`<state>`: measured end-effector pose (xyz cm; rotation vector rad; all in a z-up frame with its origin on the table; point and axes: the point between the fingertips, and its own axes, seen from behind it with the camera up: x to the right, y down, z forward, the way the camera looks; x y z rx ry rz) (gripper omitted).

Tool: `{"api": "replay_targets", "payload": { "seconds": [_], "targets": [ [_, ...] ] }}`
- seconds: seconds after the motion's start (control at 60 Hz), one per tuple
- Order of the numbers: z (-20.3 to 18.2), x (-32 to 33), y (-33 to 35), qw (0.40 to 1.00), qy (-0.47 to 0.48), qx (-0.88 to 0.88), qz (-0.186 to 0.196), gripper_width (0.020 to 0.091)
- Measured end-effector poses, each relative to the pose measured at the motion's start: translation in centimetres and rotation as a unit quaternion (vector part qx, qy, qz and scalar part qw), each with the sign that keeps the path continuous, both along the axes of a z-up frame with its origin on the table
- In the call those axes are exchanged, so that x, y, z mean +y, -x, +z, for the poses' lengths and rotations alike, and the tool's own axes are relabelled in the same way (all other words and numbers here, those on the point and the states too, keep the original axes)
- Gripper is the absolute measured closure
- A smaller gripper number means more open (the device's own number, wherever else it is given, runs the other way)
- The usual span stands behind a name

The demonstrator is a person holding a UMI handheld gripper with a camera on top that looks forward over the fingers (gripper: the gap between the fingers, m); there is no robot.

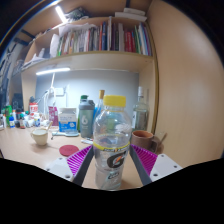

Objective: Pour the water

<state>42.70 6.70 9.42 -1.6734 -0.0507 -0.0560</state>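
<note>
Bottle w/ white label clamped btwn hand-held gripper pads, fingers part-closed, both sides pressing.

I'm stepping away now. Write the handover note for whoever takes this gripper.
Gripper: shut on the clear bottle, both pads against its sides, bottle upright.
Things: a cup stands just beyond the right finger on the desk; a small bowl sits further off to the left.
Done: bottle grasped.
Left: no tilt yet, so the pour remains. Whether the cap is off cannot be seen.
</note>
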Motion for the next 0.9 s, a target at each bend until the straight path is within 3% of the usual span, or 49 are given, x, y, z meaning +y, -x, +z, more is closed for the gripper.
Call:
{"api": "replay_targets", "payload": {
  "seconds": [0.15,0.2,0.35,0.55,0.717,0.9],
  "targets": [
    [-0.9,2.9,0.8,1.0,-0.008,0.004,0.016,0.0329],
    [-1.2,3.5,0.6,1.0,-0.008,0.004,0.01,0.0496],
    [-0.7,4.0,0.7,0.999,-0.037,0.009,-0.002,0.0574],
    [-0.6,4.7,2.0,0.999,-0.032,-0.02,0.002,0.0613],
    [3.3,7.4,5.6,0.988,-0.032,-0.152,0.022,0.0614],
    [9.4,12.3,12.3,0.894,-0.054,-0.443,0.031,0.0616]
  ]
}}
